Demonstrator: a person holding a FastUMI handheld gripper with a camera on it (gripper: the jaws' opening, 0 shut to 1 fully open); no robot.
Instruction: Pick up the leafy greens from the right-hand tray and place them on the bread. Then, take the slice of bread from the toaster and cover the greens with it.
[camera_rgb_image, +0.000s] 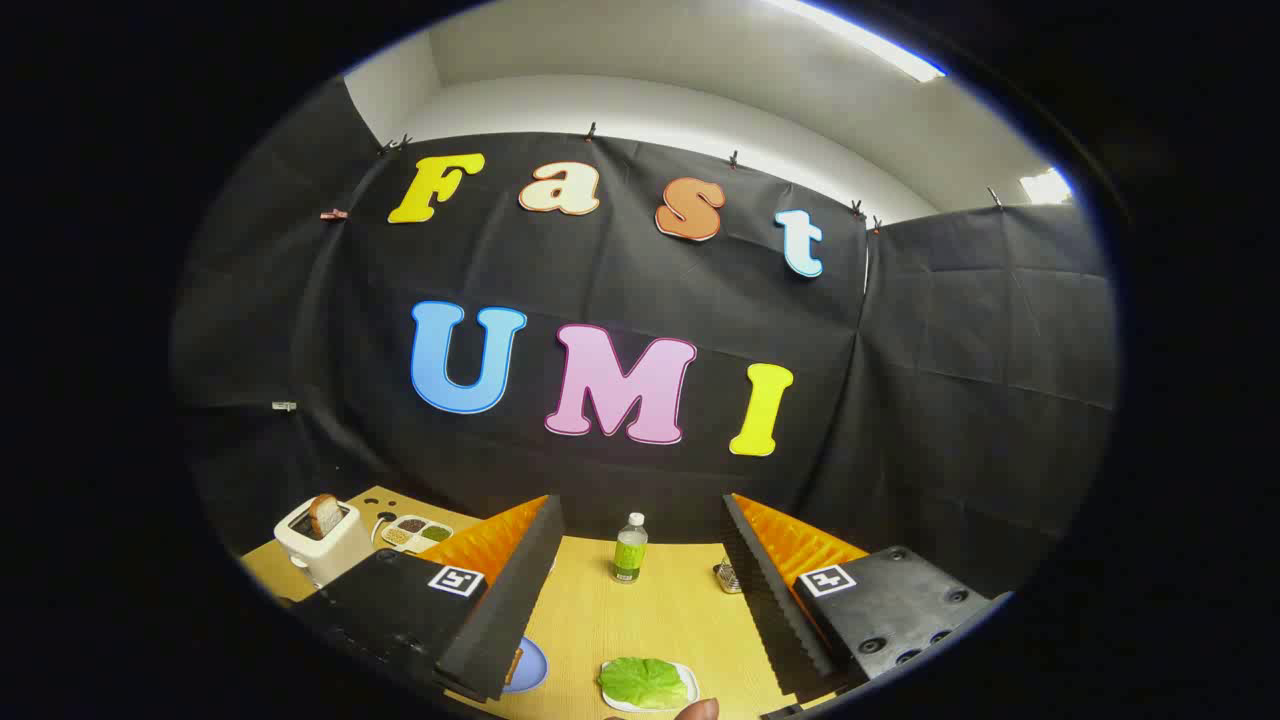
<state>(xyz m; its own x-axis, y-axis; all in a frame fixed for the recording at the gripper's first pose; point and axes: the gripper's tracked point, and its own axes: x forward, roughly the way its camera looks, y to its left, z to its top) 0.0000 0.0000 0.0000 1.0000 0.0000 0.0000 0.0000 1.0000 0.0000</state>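
Note:
My gripper is open, its two fingers spread wide above the wooden table, nothing held between them. The leafy greens lie on a small white tray low between the fingers, close under the gripper. A blue plate peeks out from behind the left finger, with a brown edge of bread on it, mostly hidden. The white toaster stands off to the left beyond that finger, a slice of bread sticking upright out of its slot.
A small green-labelled bottle stands ahead between the fingertips. A divided dish of toppings sits beside the toaster. A small metal object shows by the right finger. A person's fingertip touches the tray's near edge. The booth's black cloth wall closes off the table's far side.

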